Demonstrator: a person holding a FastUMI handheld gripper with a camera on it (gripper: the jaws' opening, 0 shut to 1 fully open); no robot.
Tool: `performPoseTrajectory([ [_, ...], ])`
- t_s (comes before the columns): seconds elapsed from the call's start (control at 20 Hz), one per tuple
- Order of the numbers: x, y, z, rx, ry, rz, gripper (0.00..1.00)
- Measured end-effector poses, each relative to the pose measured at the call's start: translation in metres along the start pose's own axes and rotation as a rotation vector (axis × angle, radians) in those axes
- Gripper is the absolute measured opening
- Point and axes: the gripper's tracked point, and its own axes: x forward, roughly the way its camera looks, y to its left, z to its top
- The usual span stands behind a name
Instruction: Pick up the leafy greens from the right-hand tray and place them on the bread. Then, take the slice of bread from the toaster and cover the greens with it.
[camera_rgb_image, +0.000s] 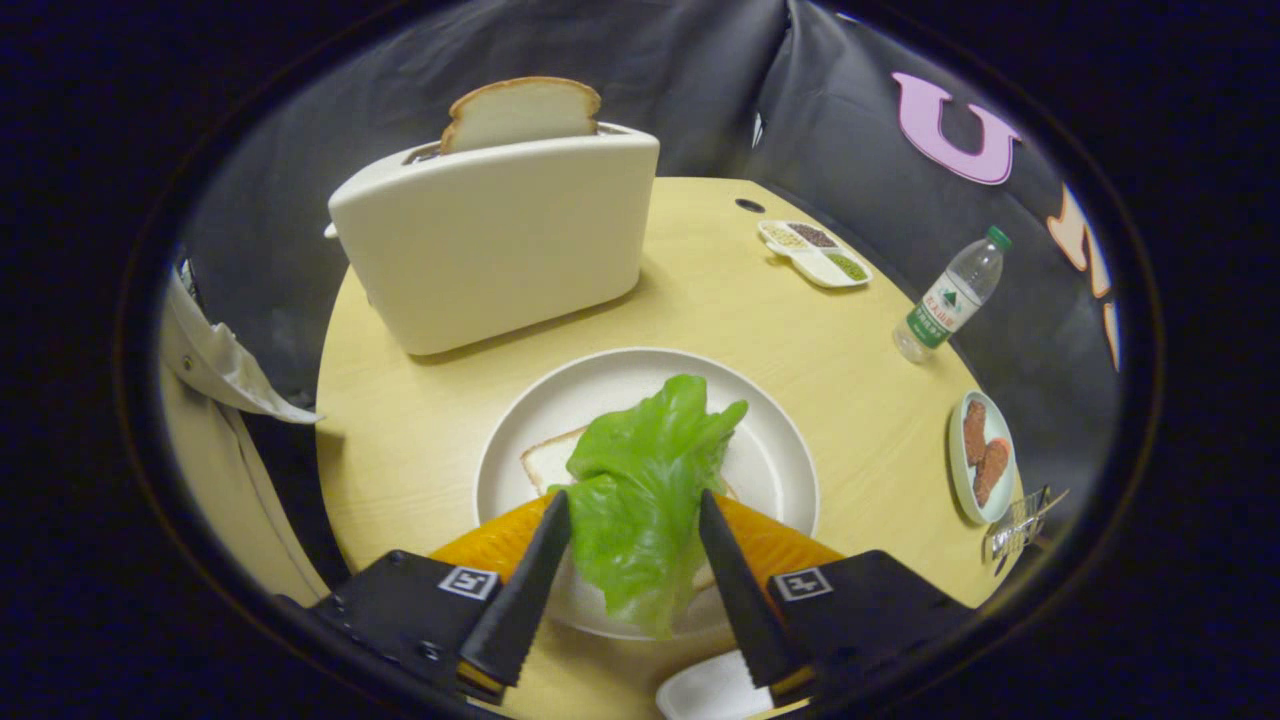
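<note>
Beyond gripper (634, 505): toaster (495, 240) (bottle (950, 295) aside)

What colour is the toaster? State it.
Cream white, plain, clearest in the gripper view: the toaster stands beyond the plate.

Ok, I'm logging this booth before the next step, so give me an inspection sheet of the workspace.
Surface: round pale wooden table.
Job's things: leafy greens between the fingers, over the bread on the white plate; second slice upright in the toaster.
Clutter: compartment dish, water bottle, small plate of brown pieces.
Grippers: gripper open, greens draped between its fingers.
Cables: nothing seen.
Surroundings: black cloth wall.
</note>
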Motion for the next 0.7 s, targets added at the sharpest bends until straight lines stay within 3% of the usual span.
performPoseTrajectory([
  [0.1, -0.002, -0.001, 0.004, 0.003, -0.008, -0.011, 0.97],
  [0.2, -0.004, -0.002, 0.008, 0.018, -0.014, -0.019, 1.0],
  [0.7, -0.047, 0.001, 0.094, 0.108, -0.146, -0.036, 1.0],
])
